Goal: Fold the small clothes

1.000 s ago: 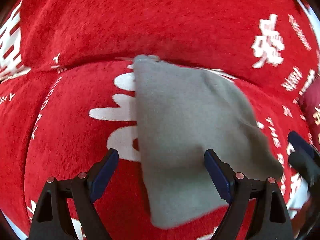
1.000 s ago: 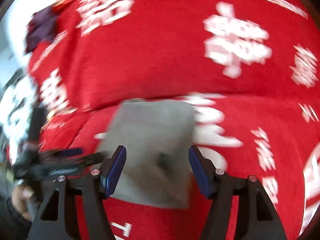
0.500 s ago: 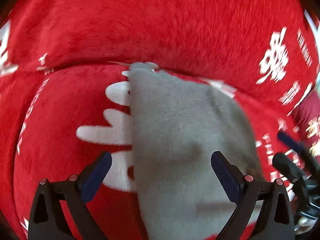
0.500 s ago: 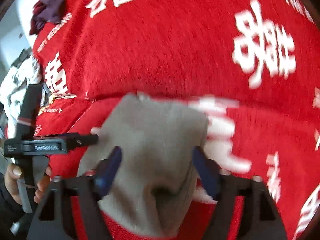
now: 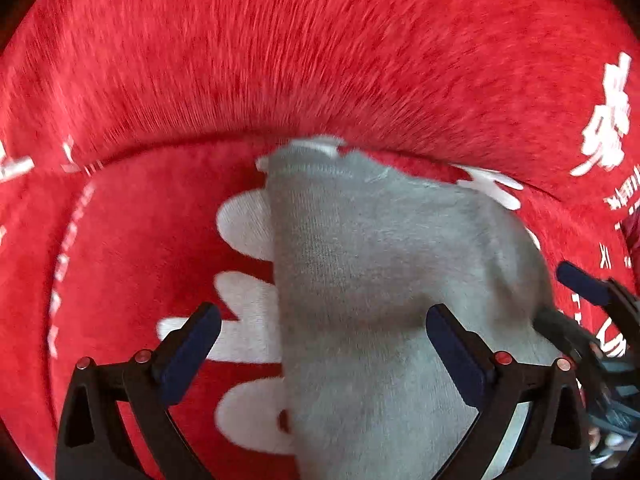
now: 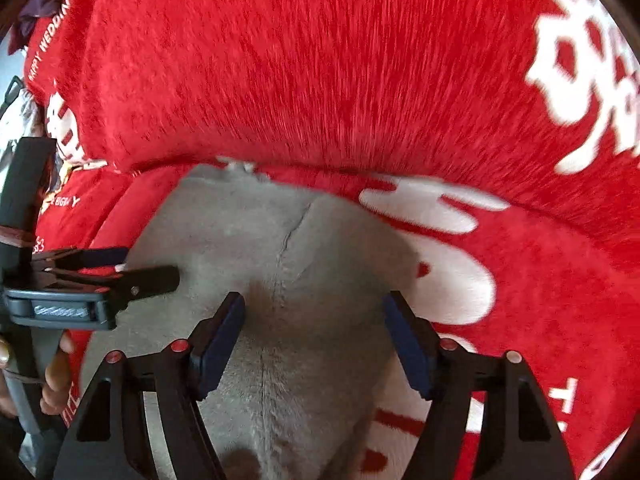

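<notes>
Left gripper [image 5: 320, 344]: spread to its widest, jaws opening, straddling one side edge of the grey garment [image 5: 384, 300], pads clear of the cloth
Right gripper [image 6: 314, 340]: jaws closing, spread over the cloth's centre seam, not yet pressing it
Grey garment: flat on the red plush blanket [image 5: 320, 60], top hem against the raised fold behind
Likely reason: both tools angled down over the near part, poised to pinch and lift for a fold
Hidden: near hem cut off below; garment type unclear; blur on blanket lettering
</notes>
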A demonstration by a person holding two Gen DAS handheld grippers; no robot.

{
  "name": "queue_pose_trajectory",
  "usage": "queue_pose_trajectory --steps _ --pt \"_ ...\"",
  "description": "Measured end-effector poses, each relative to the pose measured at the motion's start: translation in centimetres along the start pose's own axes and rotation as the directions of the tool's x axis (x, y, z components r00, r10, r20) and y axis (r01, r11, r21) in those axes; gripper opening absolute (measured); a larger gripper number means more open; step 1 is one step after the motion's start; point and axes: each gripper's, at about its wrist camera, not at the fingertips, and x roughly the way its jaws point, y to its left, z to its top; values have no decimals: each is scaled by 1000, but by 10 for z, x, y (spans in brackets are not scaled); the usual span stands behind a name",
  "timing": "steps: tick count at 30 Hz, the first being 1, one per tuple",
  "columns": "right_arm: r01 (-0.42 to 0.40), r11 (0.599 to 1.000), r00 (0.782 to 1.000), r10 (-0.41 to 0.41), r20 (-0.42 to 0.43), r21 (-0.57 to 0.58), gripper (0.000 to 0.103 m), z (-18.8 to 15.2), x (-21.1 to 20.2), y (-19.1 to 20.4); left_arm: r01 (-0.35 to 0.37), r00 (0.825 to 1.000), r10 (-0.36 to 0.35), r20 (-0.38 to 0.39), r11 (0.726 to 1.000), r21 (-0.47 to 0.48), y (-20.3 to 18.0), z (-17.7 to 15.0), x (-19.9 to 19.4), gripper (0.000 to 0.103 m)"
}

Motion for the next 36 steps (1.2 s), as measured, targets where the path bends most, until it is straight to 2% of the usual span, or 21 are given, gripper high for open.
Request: queue_pose_trajectory --steps 3,8,10,12,14,15,16,17,18,20,22,23,24,25,26,27,29,31,34,36 --pt "-121 990 992 124 28 -77 75 -23 -40 18 13 1000 -14 17 999 32 1 -13 -17 103" --pt "-225 969 974 227 15 -103 75 -70 -78 24 35 999 -38 25 993 116 -8 -55 -41 103" --pt "-239 965 971 239 -11 -110 75 -87 -77 24 47 998 -53 36 988 147 -15 -80 -49 103" --pt "-225 969 974 223 -31 -106 75 -96 -65 28 19 997 -32 71 984 176 -18 -106 -58 103" --pt "-259 963 966 258 -23 -72 73 -100 -54 25 24 997 -38 66 980 197 -18 -126 -58 103" --pt "-257 963 966 256 -20 -76 55 -103 -50 23 23 998 -34 49 977 214 -20 -136 -52 103" --pt "-256 963 967 253 -38 -83 35 -105 -45 22 -27 999 18 39 970 241 -22 -144 -41 103" --pt "-246 967 968 241 -70 -71 13 -108 -40 19 -109 994 107 23 957 268 -22 -151 -29 103" --pt "-204 979 974 200 -111 -29 13 -114 -33 12 -131 991 136 -1 953 275 -20 -156 -22 103" --pt "-215 976 970 216 -116 16 12 -123 -38 2 -34 999 36 -1 976 217 -9 -158 -35 103" --pt "-251 966 965 255 -64 56 19 -126 -60 -8 46 998 -52 27 982 181 2 -150 -50 103" --pt "-254 965 965 257 -43 65 40 -126 -66 -11 73 996 -80 35 984 161 6 -143 -53 103" --pt "-245 966 969 246 -5 82 80 -123 -73 -18 94 995 -99 34 987 129 12 -133 -53 103" --pt "-218 970 976 214 49 106 94 -119 -81 -24 106 994 -108 22 990 93 19 -123 -49 103" --pt "-200 972 977 189 94 126 100 -115 -86 -30 118 993 -119 3 991 55 24 -112 -42 103" --pt "-201 967 975 183 122 155 100 -107 -86 -37 117 993 -117 -22 993 2 30 -99 -34 103" --pt "-218 945 973 193 124 243 100 -90 -76 -52 105 992 -110 -58 991 -82 37 -81 -19 103" --pt "-253 913 967 230 109 320 100 -75 -60 -58 152 981 -164 -105 982 -116 35 -69 1 103" --pt "-257 883 963 268 28 392 100 -56 -17 -55 204 961 -223 -166 971 -124 22 -63 29 103" --pt "-251 875 954 297 -49 414 98 -53 17 -48 209 967 -223 -122 971 -118 15 -61 33 103"
